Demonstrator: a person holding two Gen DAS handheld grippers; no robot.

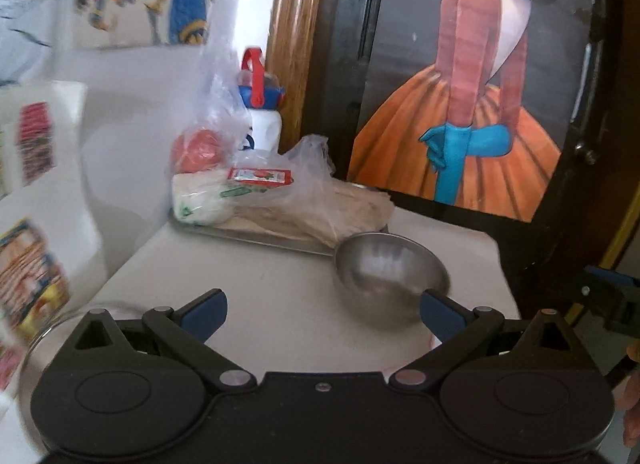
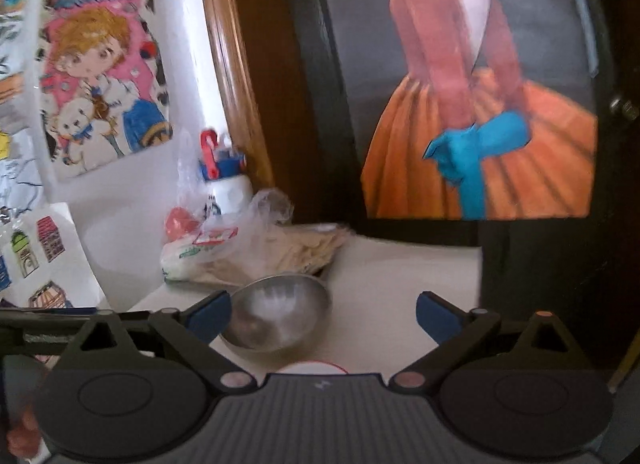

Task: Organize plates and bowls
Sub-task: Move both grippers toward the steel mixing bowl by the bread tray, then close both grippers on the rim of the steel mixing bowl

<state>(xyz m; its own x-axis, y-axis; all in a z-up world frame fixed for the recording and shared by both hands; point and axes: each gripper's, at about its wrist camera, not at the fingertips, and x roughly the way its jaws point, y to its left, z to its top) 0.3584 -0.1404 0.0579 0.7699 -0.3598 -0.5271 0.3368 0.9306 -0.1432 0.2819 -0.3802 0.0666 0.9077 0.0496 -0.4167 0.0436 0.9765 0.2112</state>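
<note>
While both cameras look forward over a white bench (image 1: 280, 284), the left gripper (image 1: 323, 314) sits nearest in its own view, released, its blue-padded fingers spread wide with nothing between them. At that view's lower left edge a clear glass rim (image 1: 44, 338) curves out from under the gripper body; what it belongs to cannot be told. Just beyond the right-hand blue pad lies a steel bowl (image 1: 390, 278), tipped on its side on the bench so its hollow faces the camera.

The right gripper (image 2: 323, 314) is released as well, fingers wide apart and holding nothing. Directly ahead of its body, a white plate with a red rim (image 2: 316, 368) peeks out on the bench, mostly hidden. The same steel bowl (image 2: 280, 314) rests just past that plate, close beside the left-hand blue pad; whether pad and bowl touch cannot be told.

Behind the bowl, a metal tray (image 1: 256, 238) carries clear plastic bags (image 1: 316, 199) of pale flat food, a white wrapped packet (image 1: 200, 199) and something red and round (image 1: 196, 151). Farther back stands a white bottle with a red and blue lid (image 1: 260, 103). Colored cartoon drawings (image 2: 104, 83) hang on the white wall at left, and a framed picture of an orange skirt (image 1: 472, 159) stands at the bench's far right.
</note>
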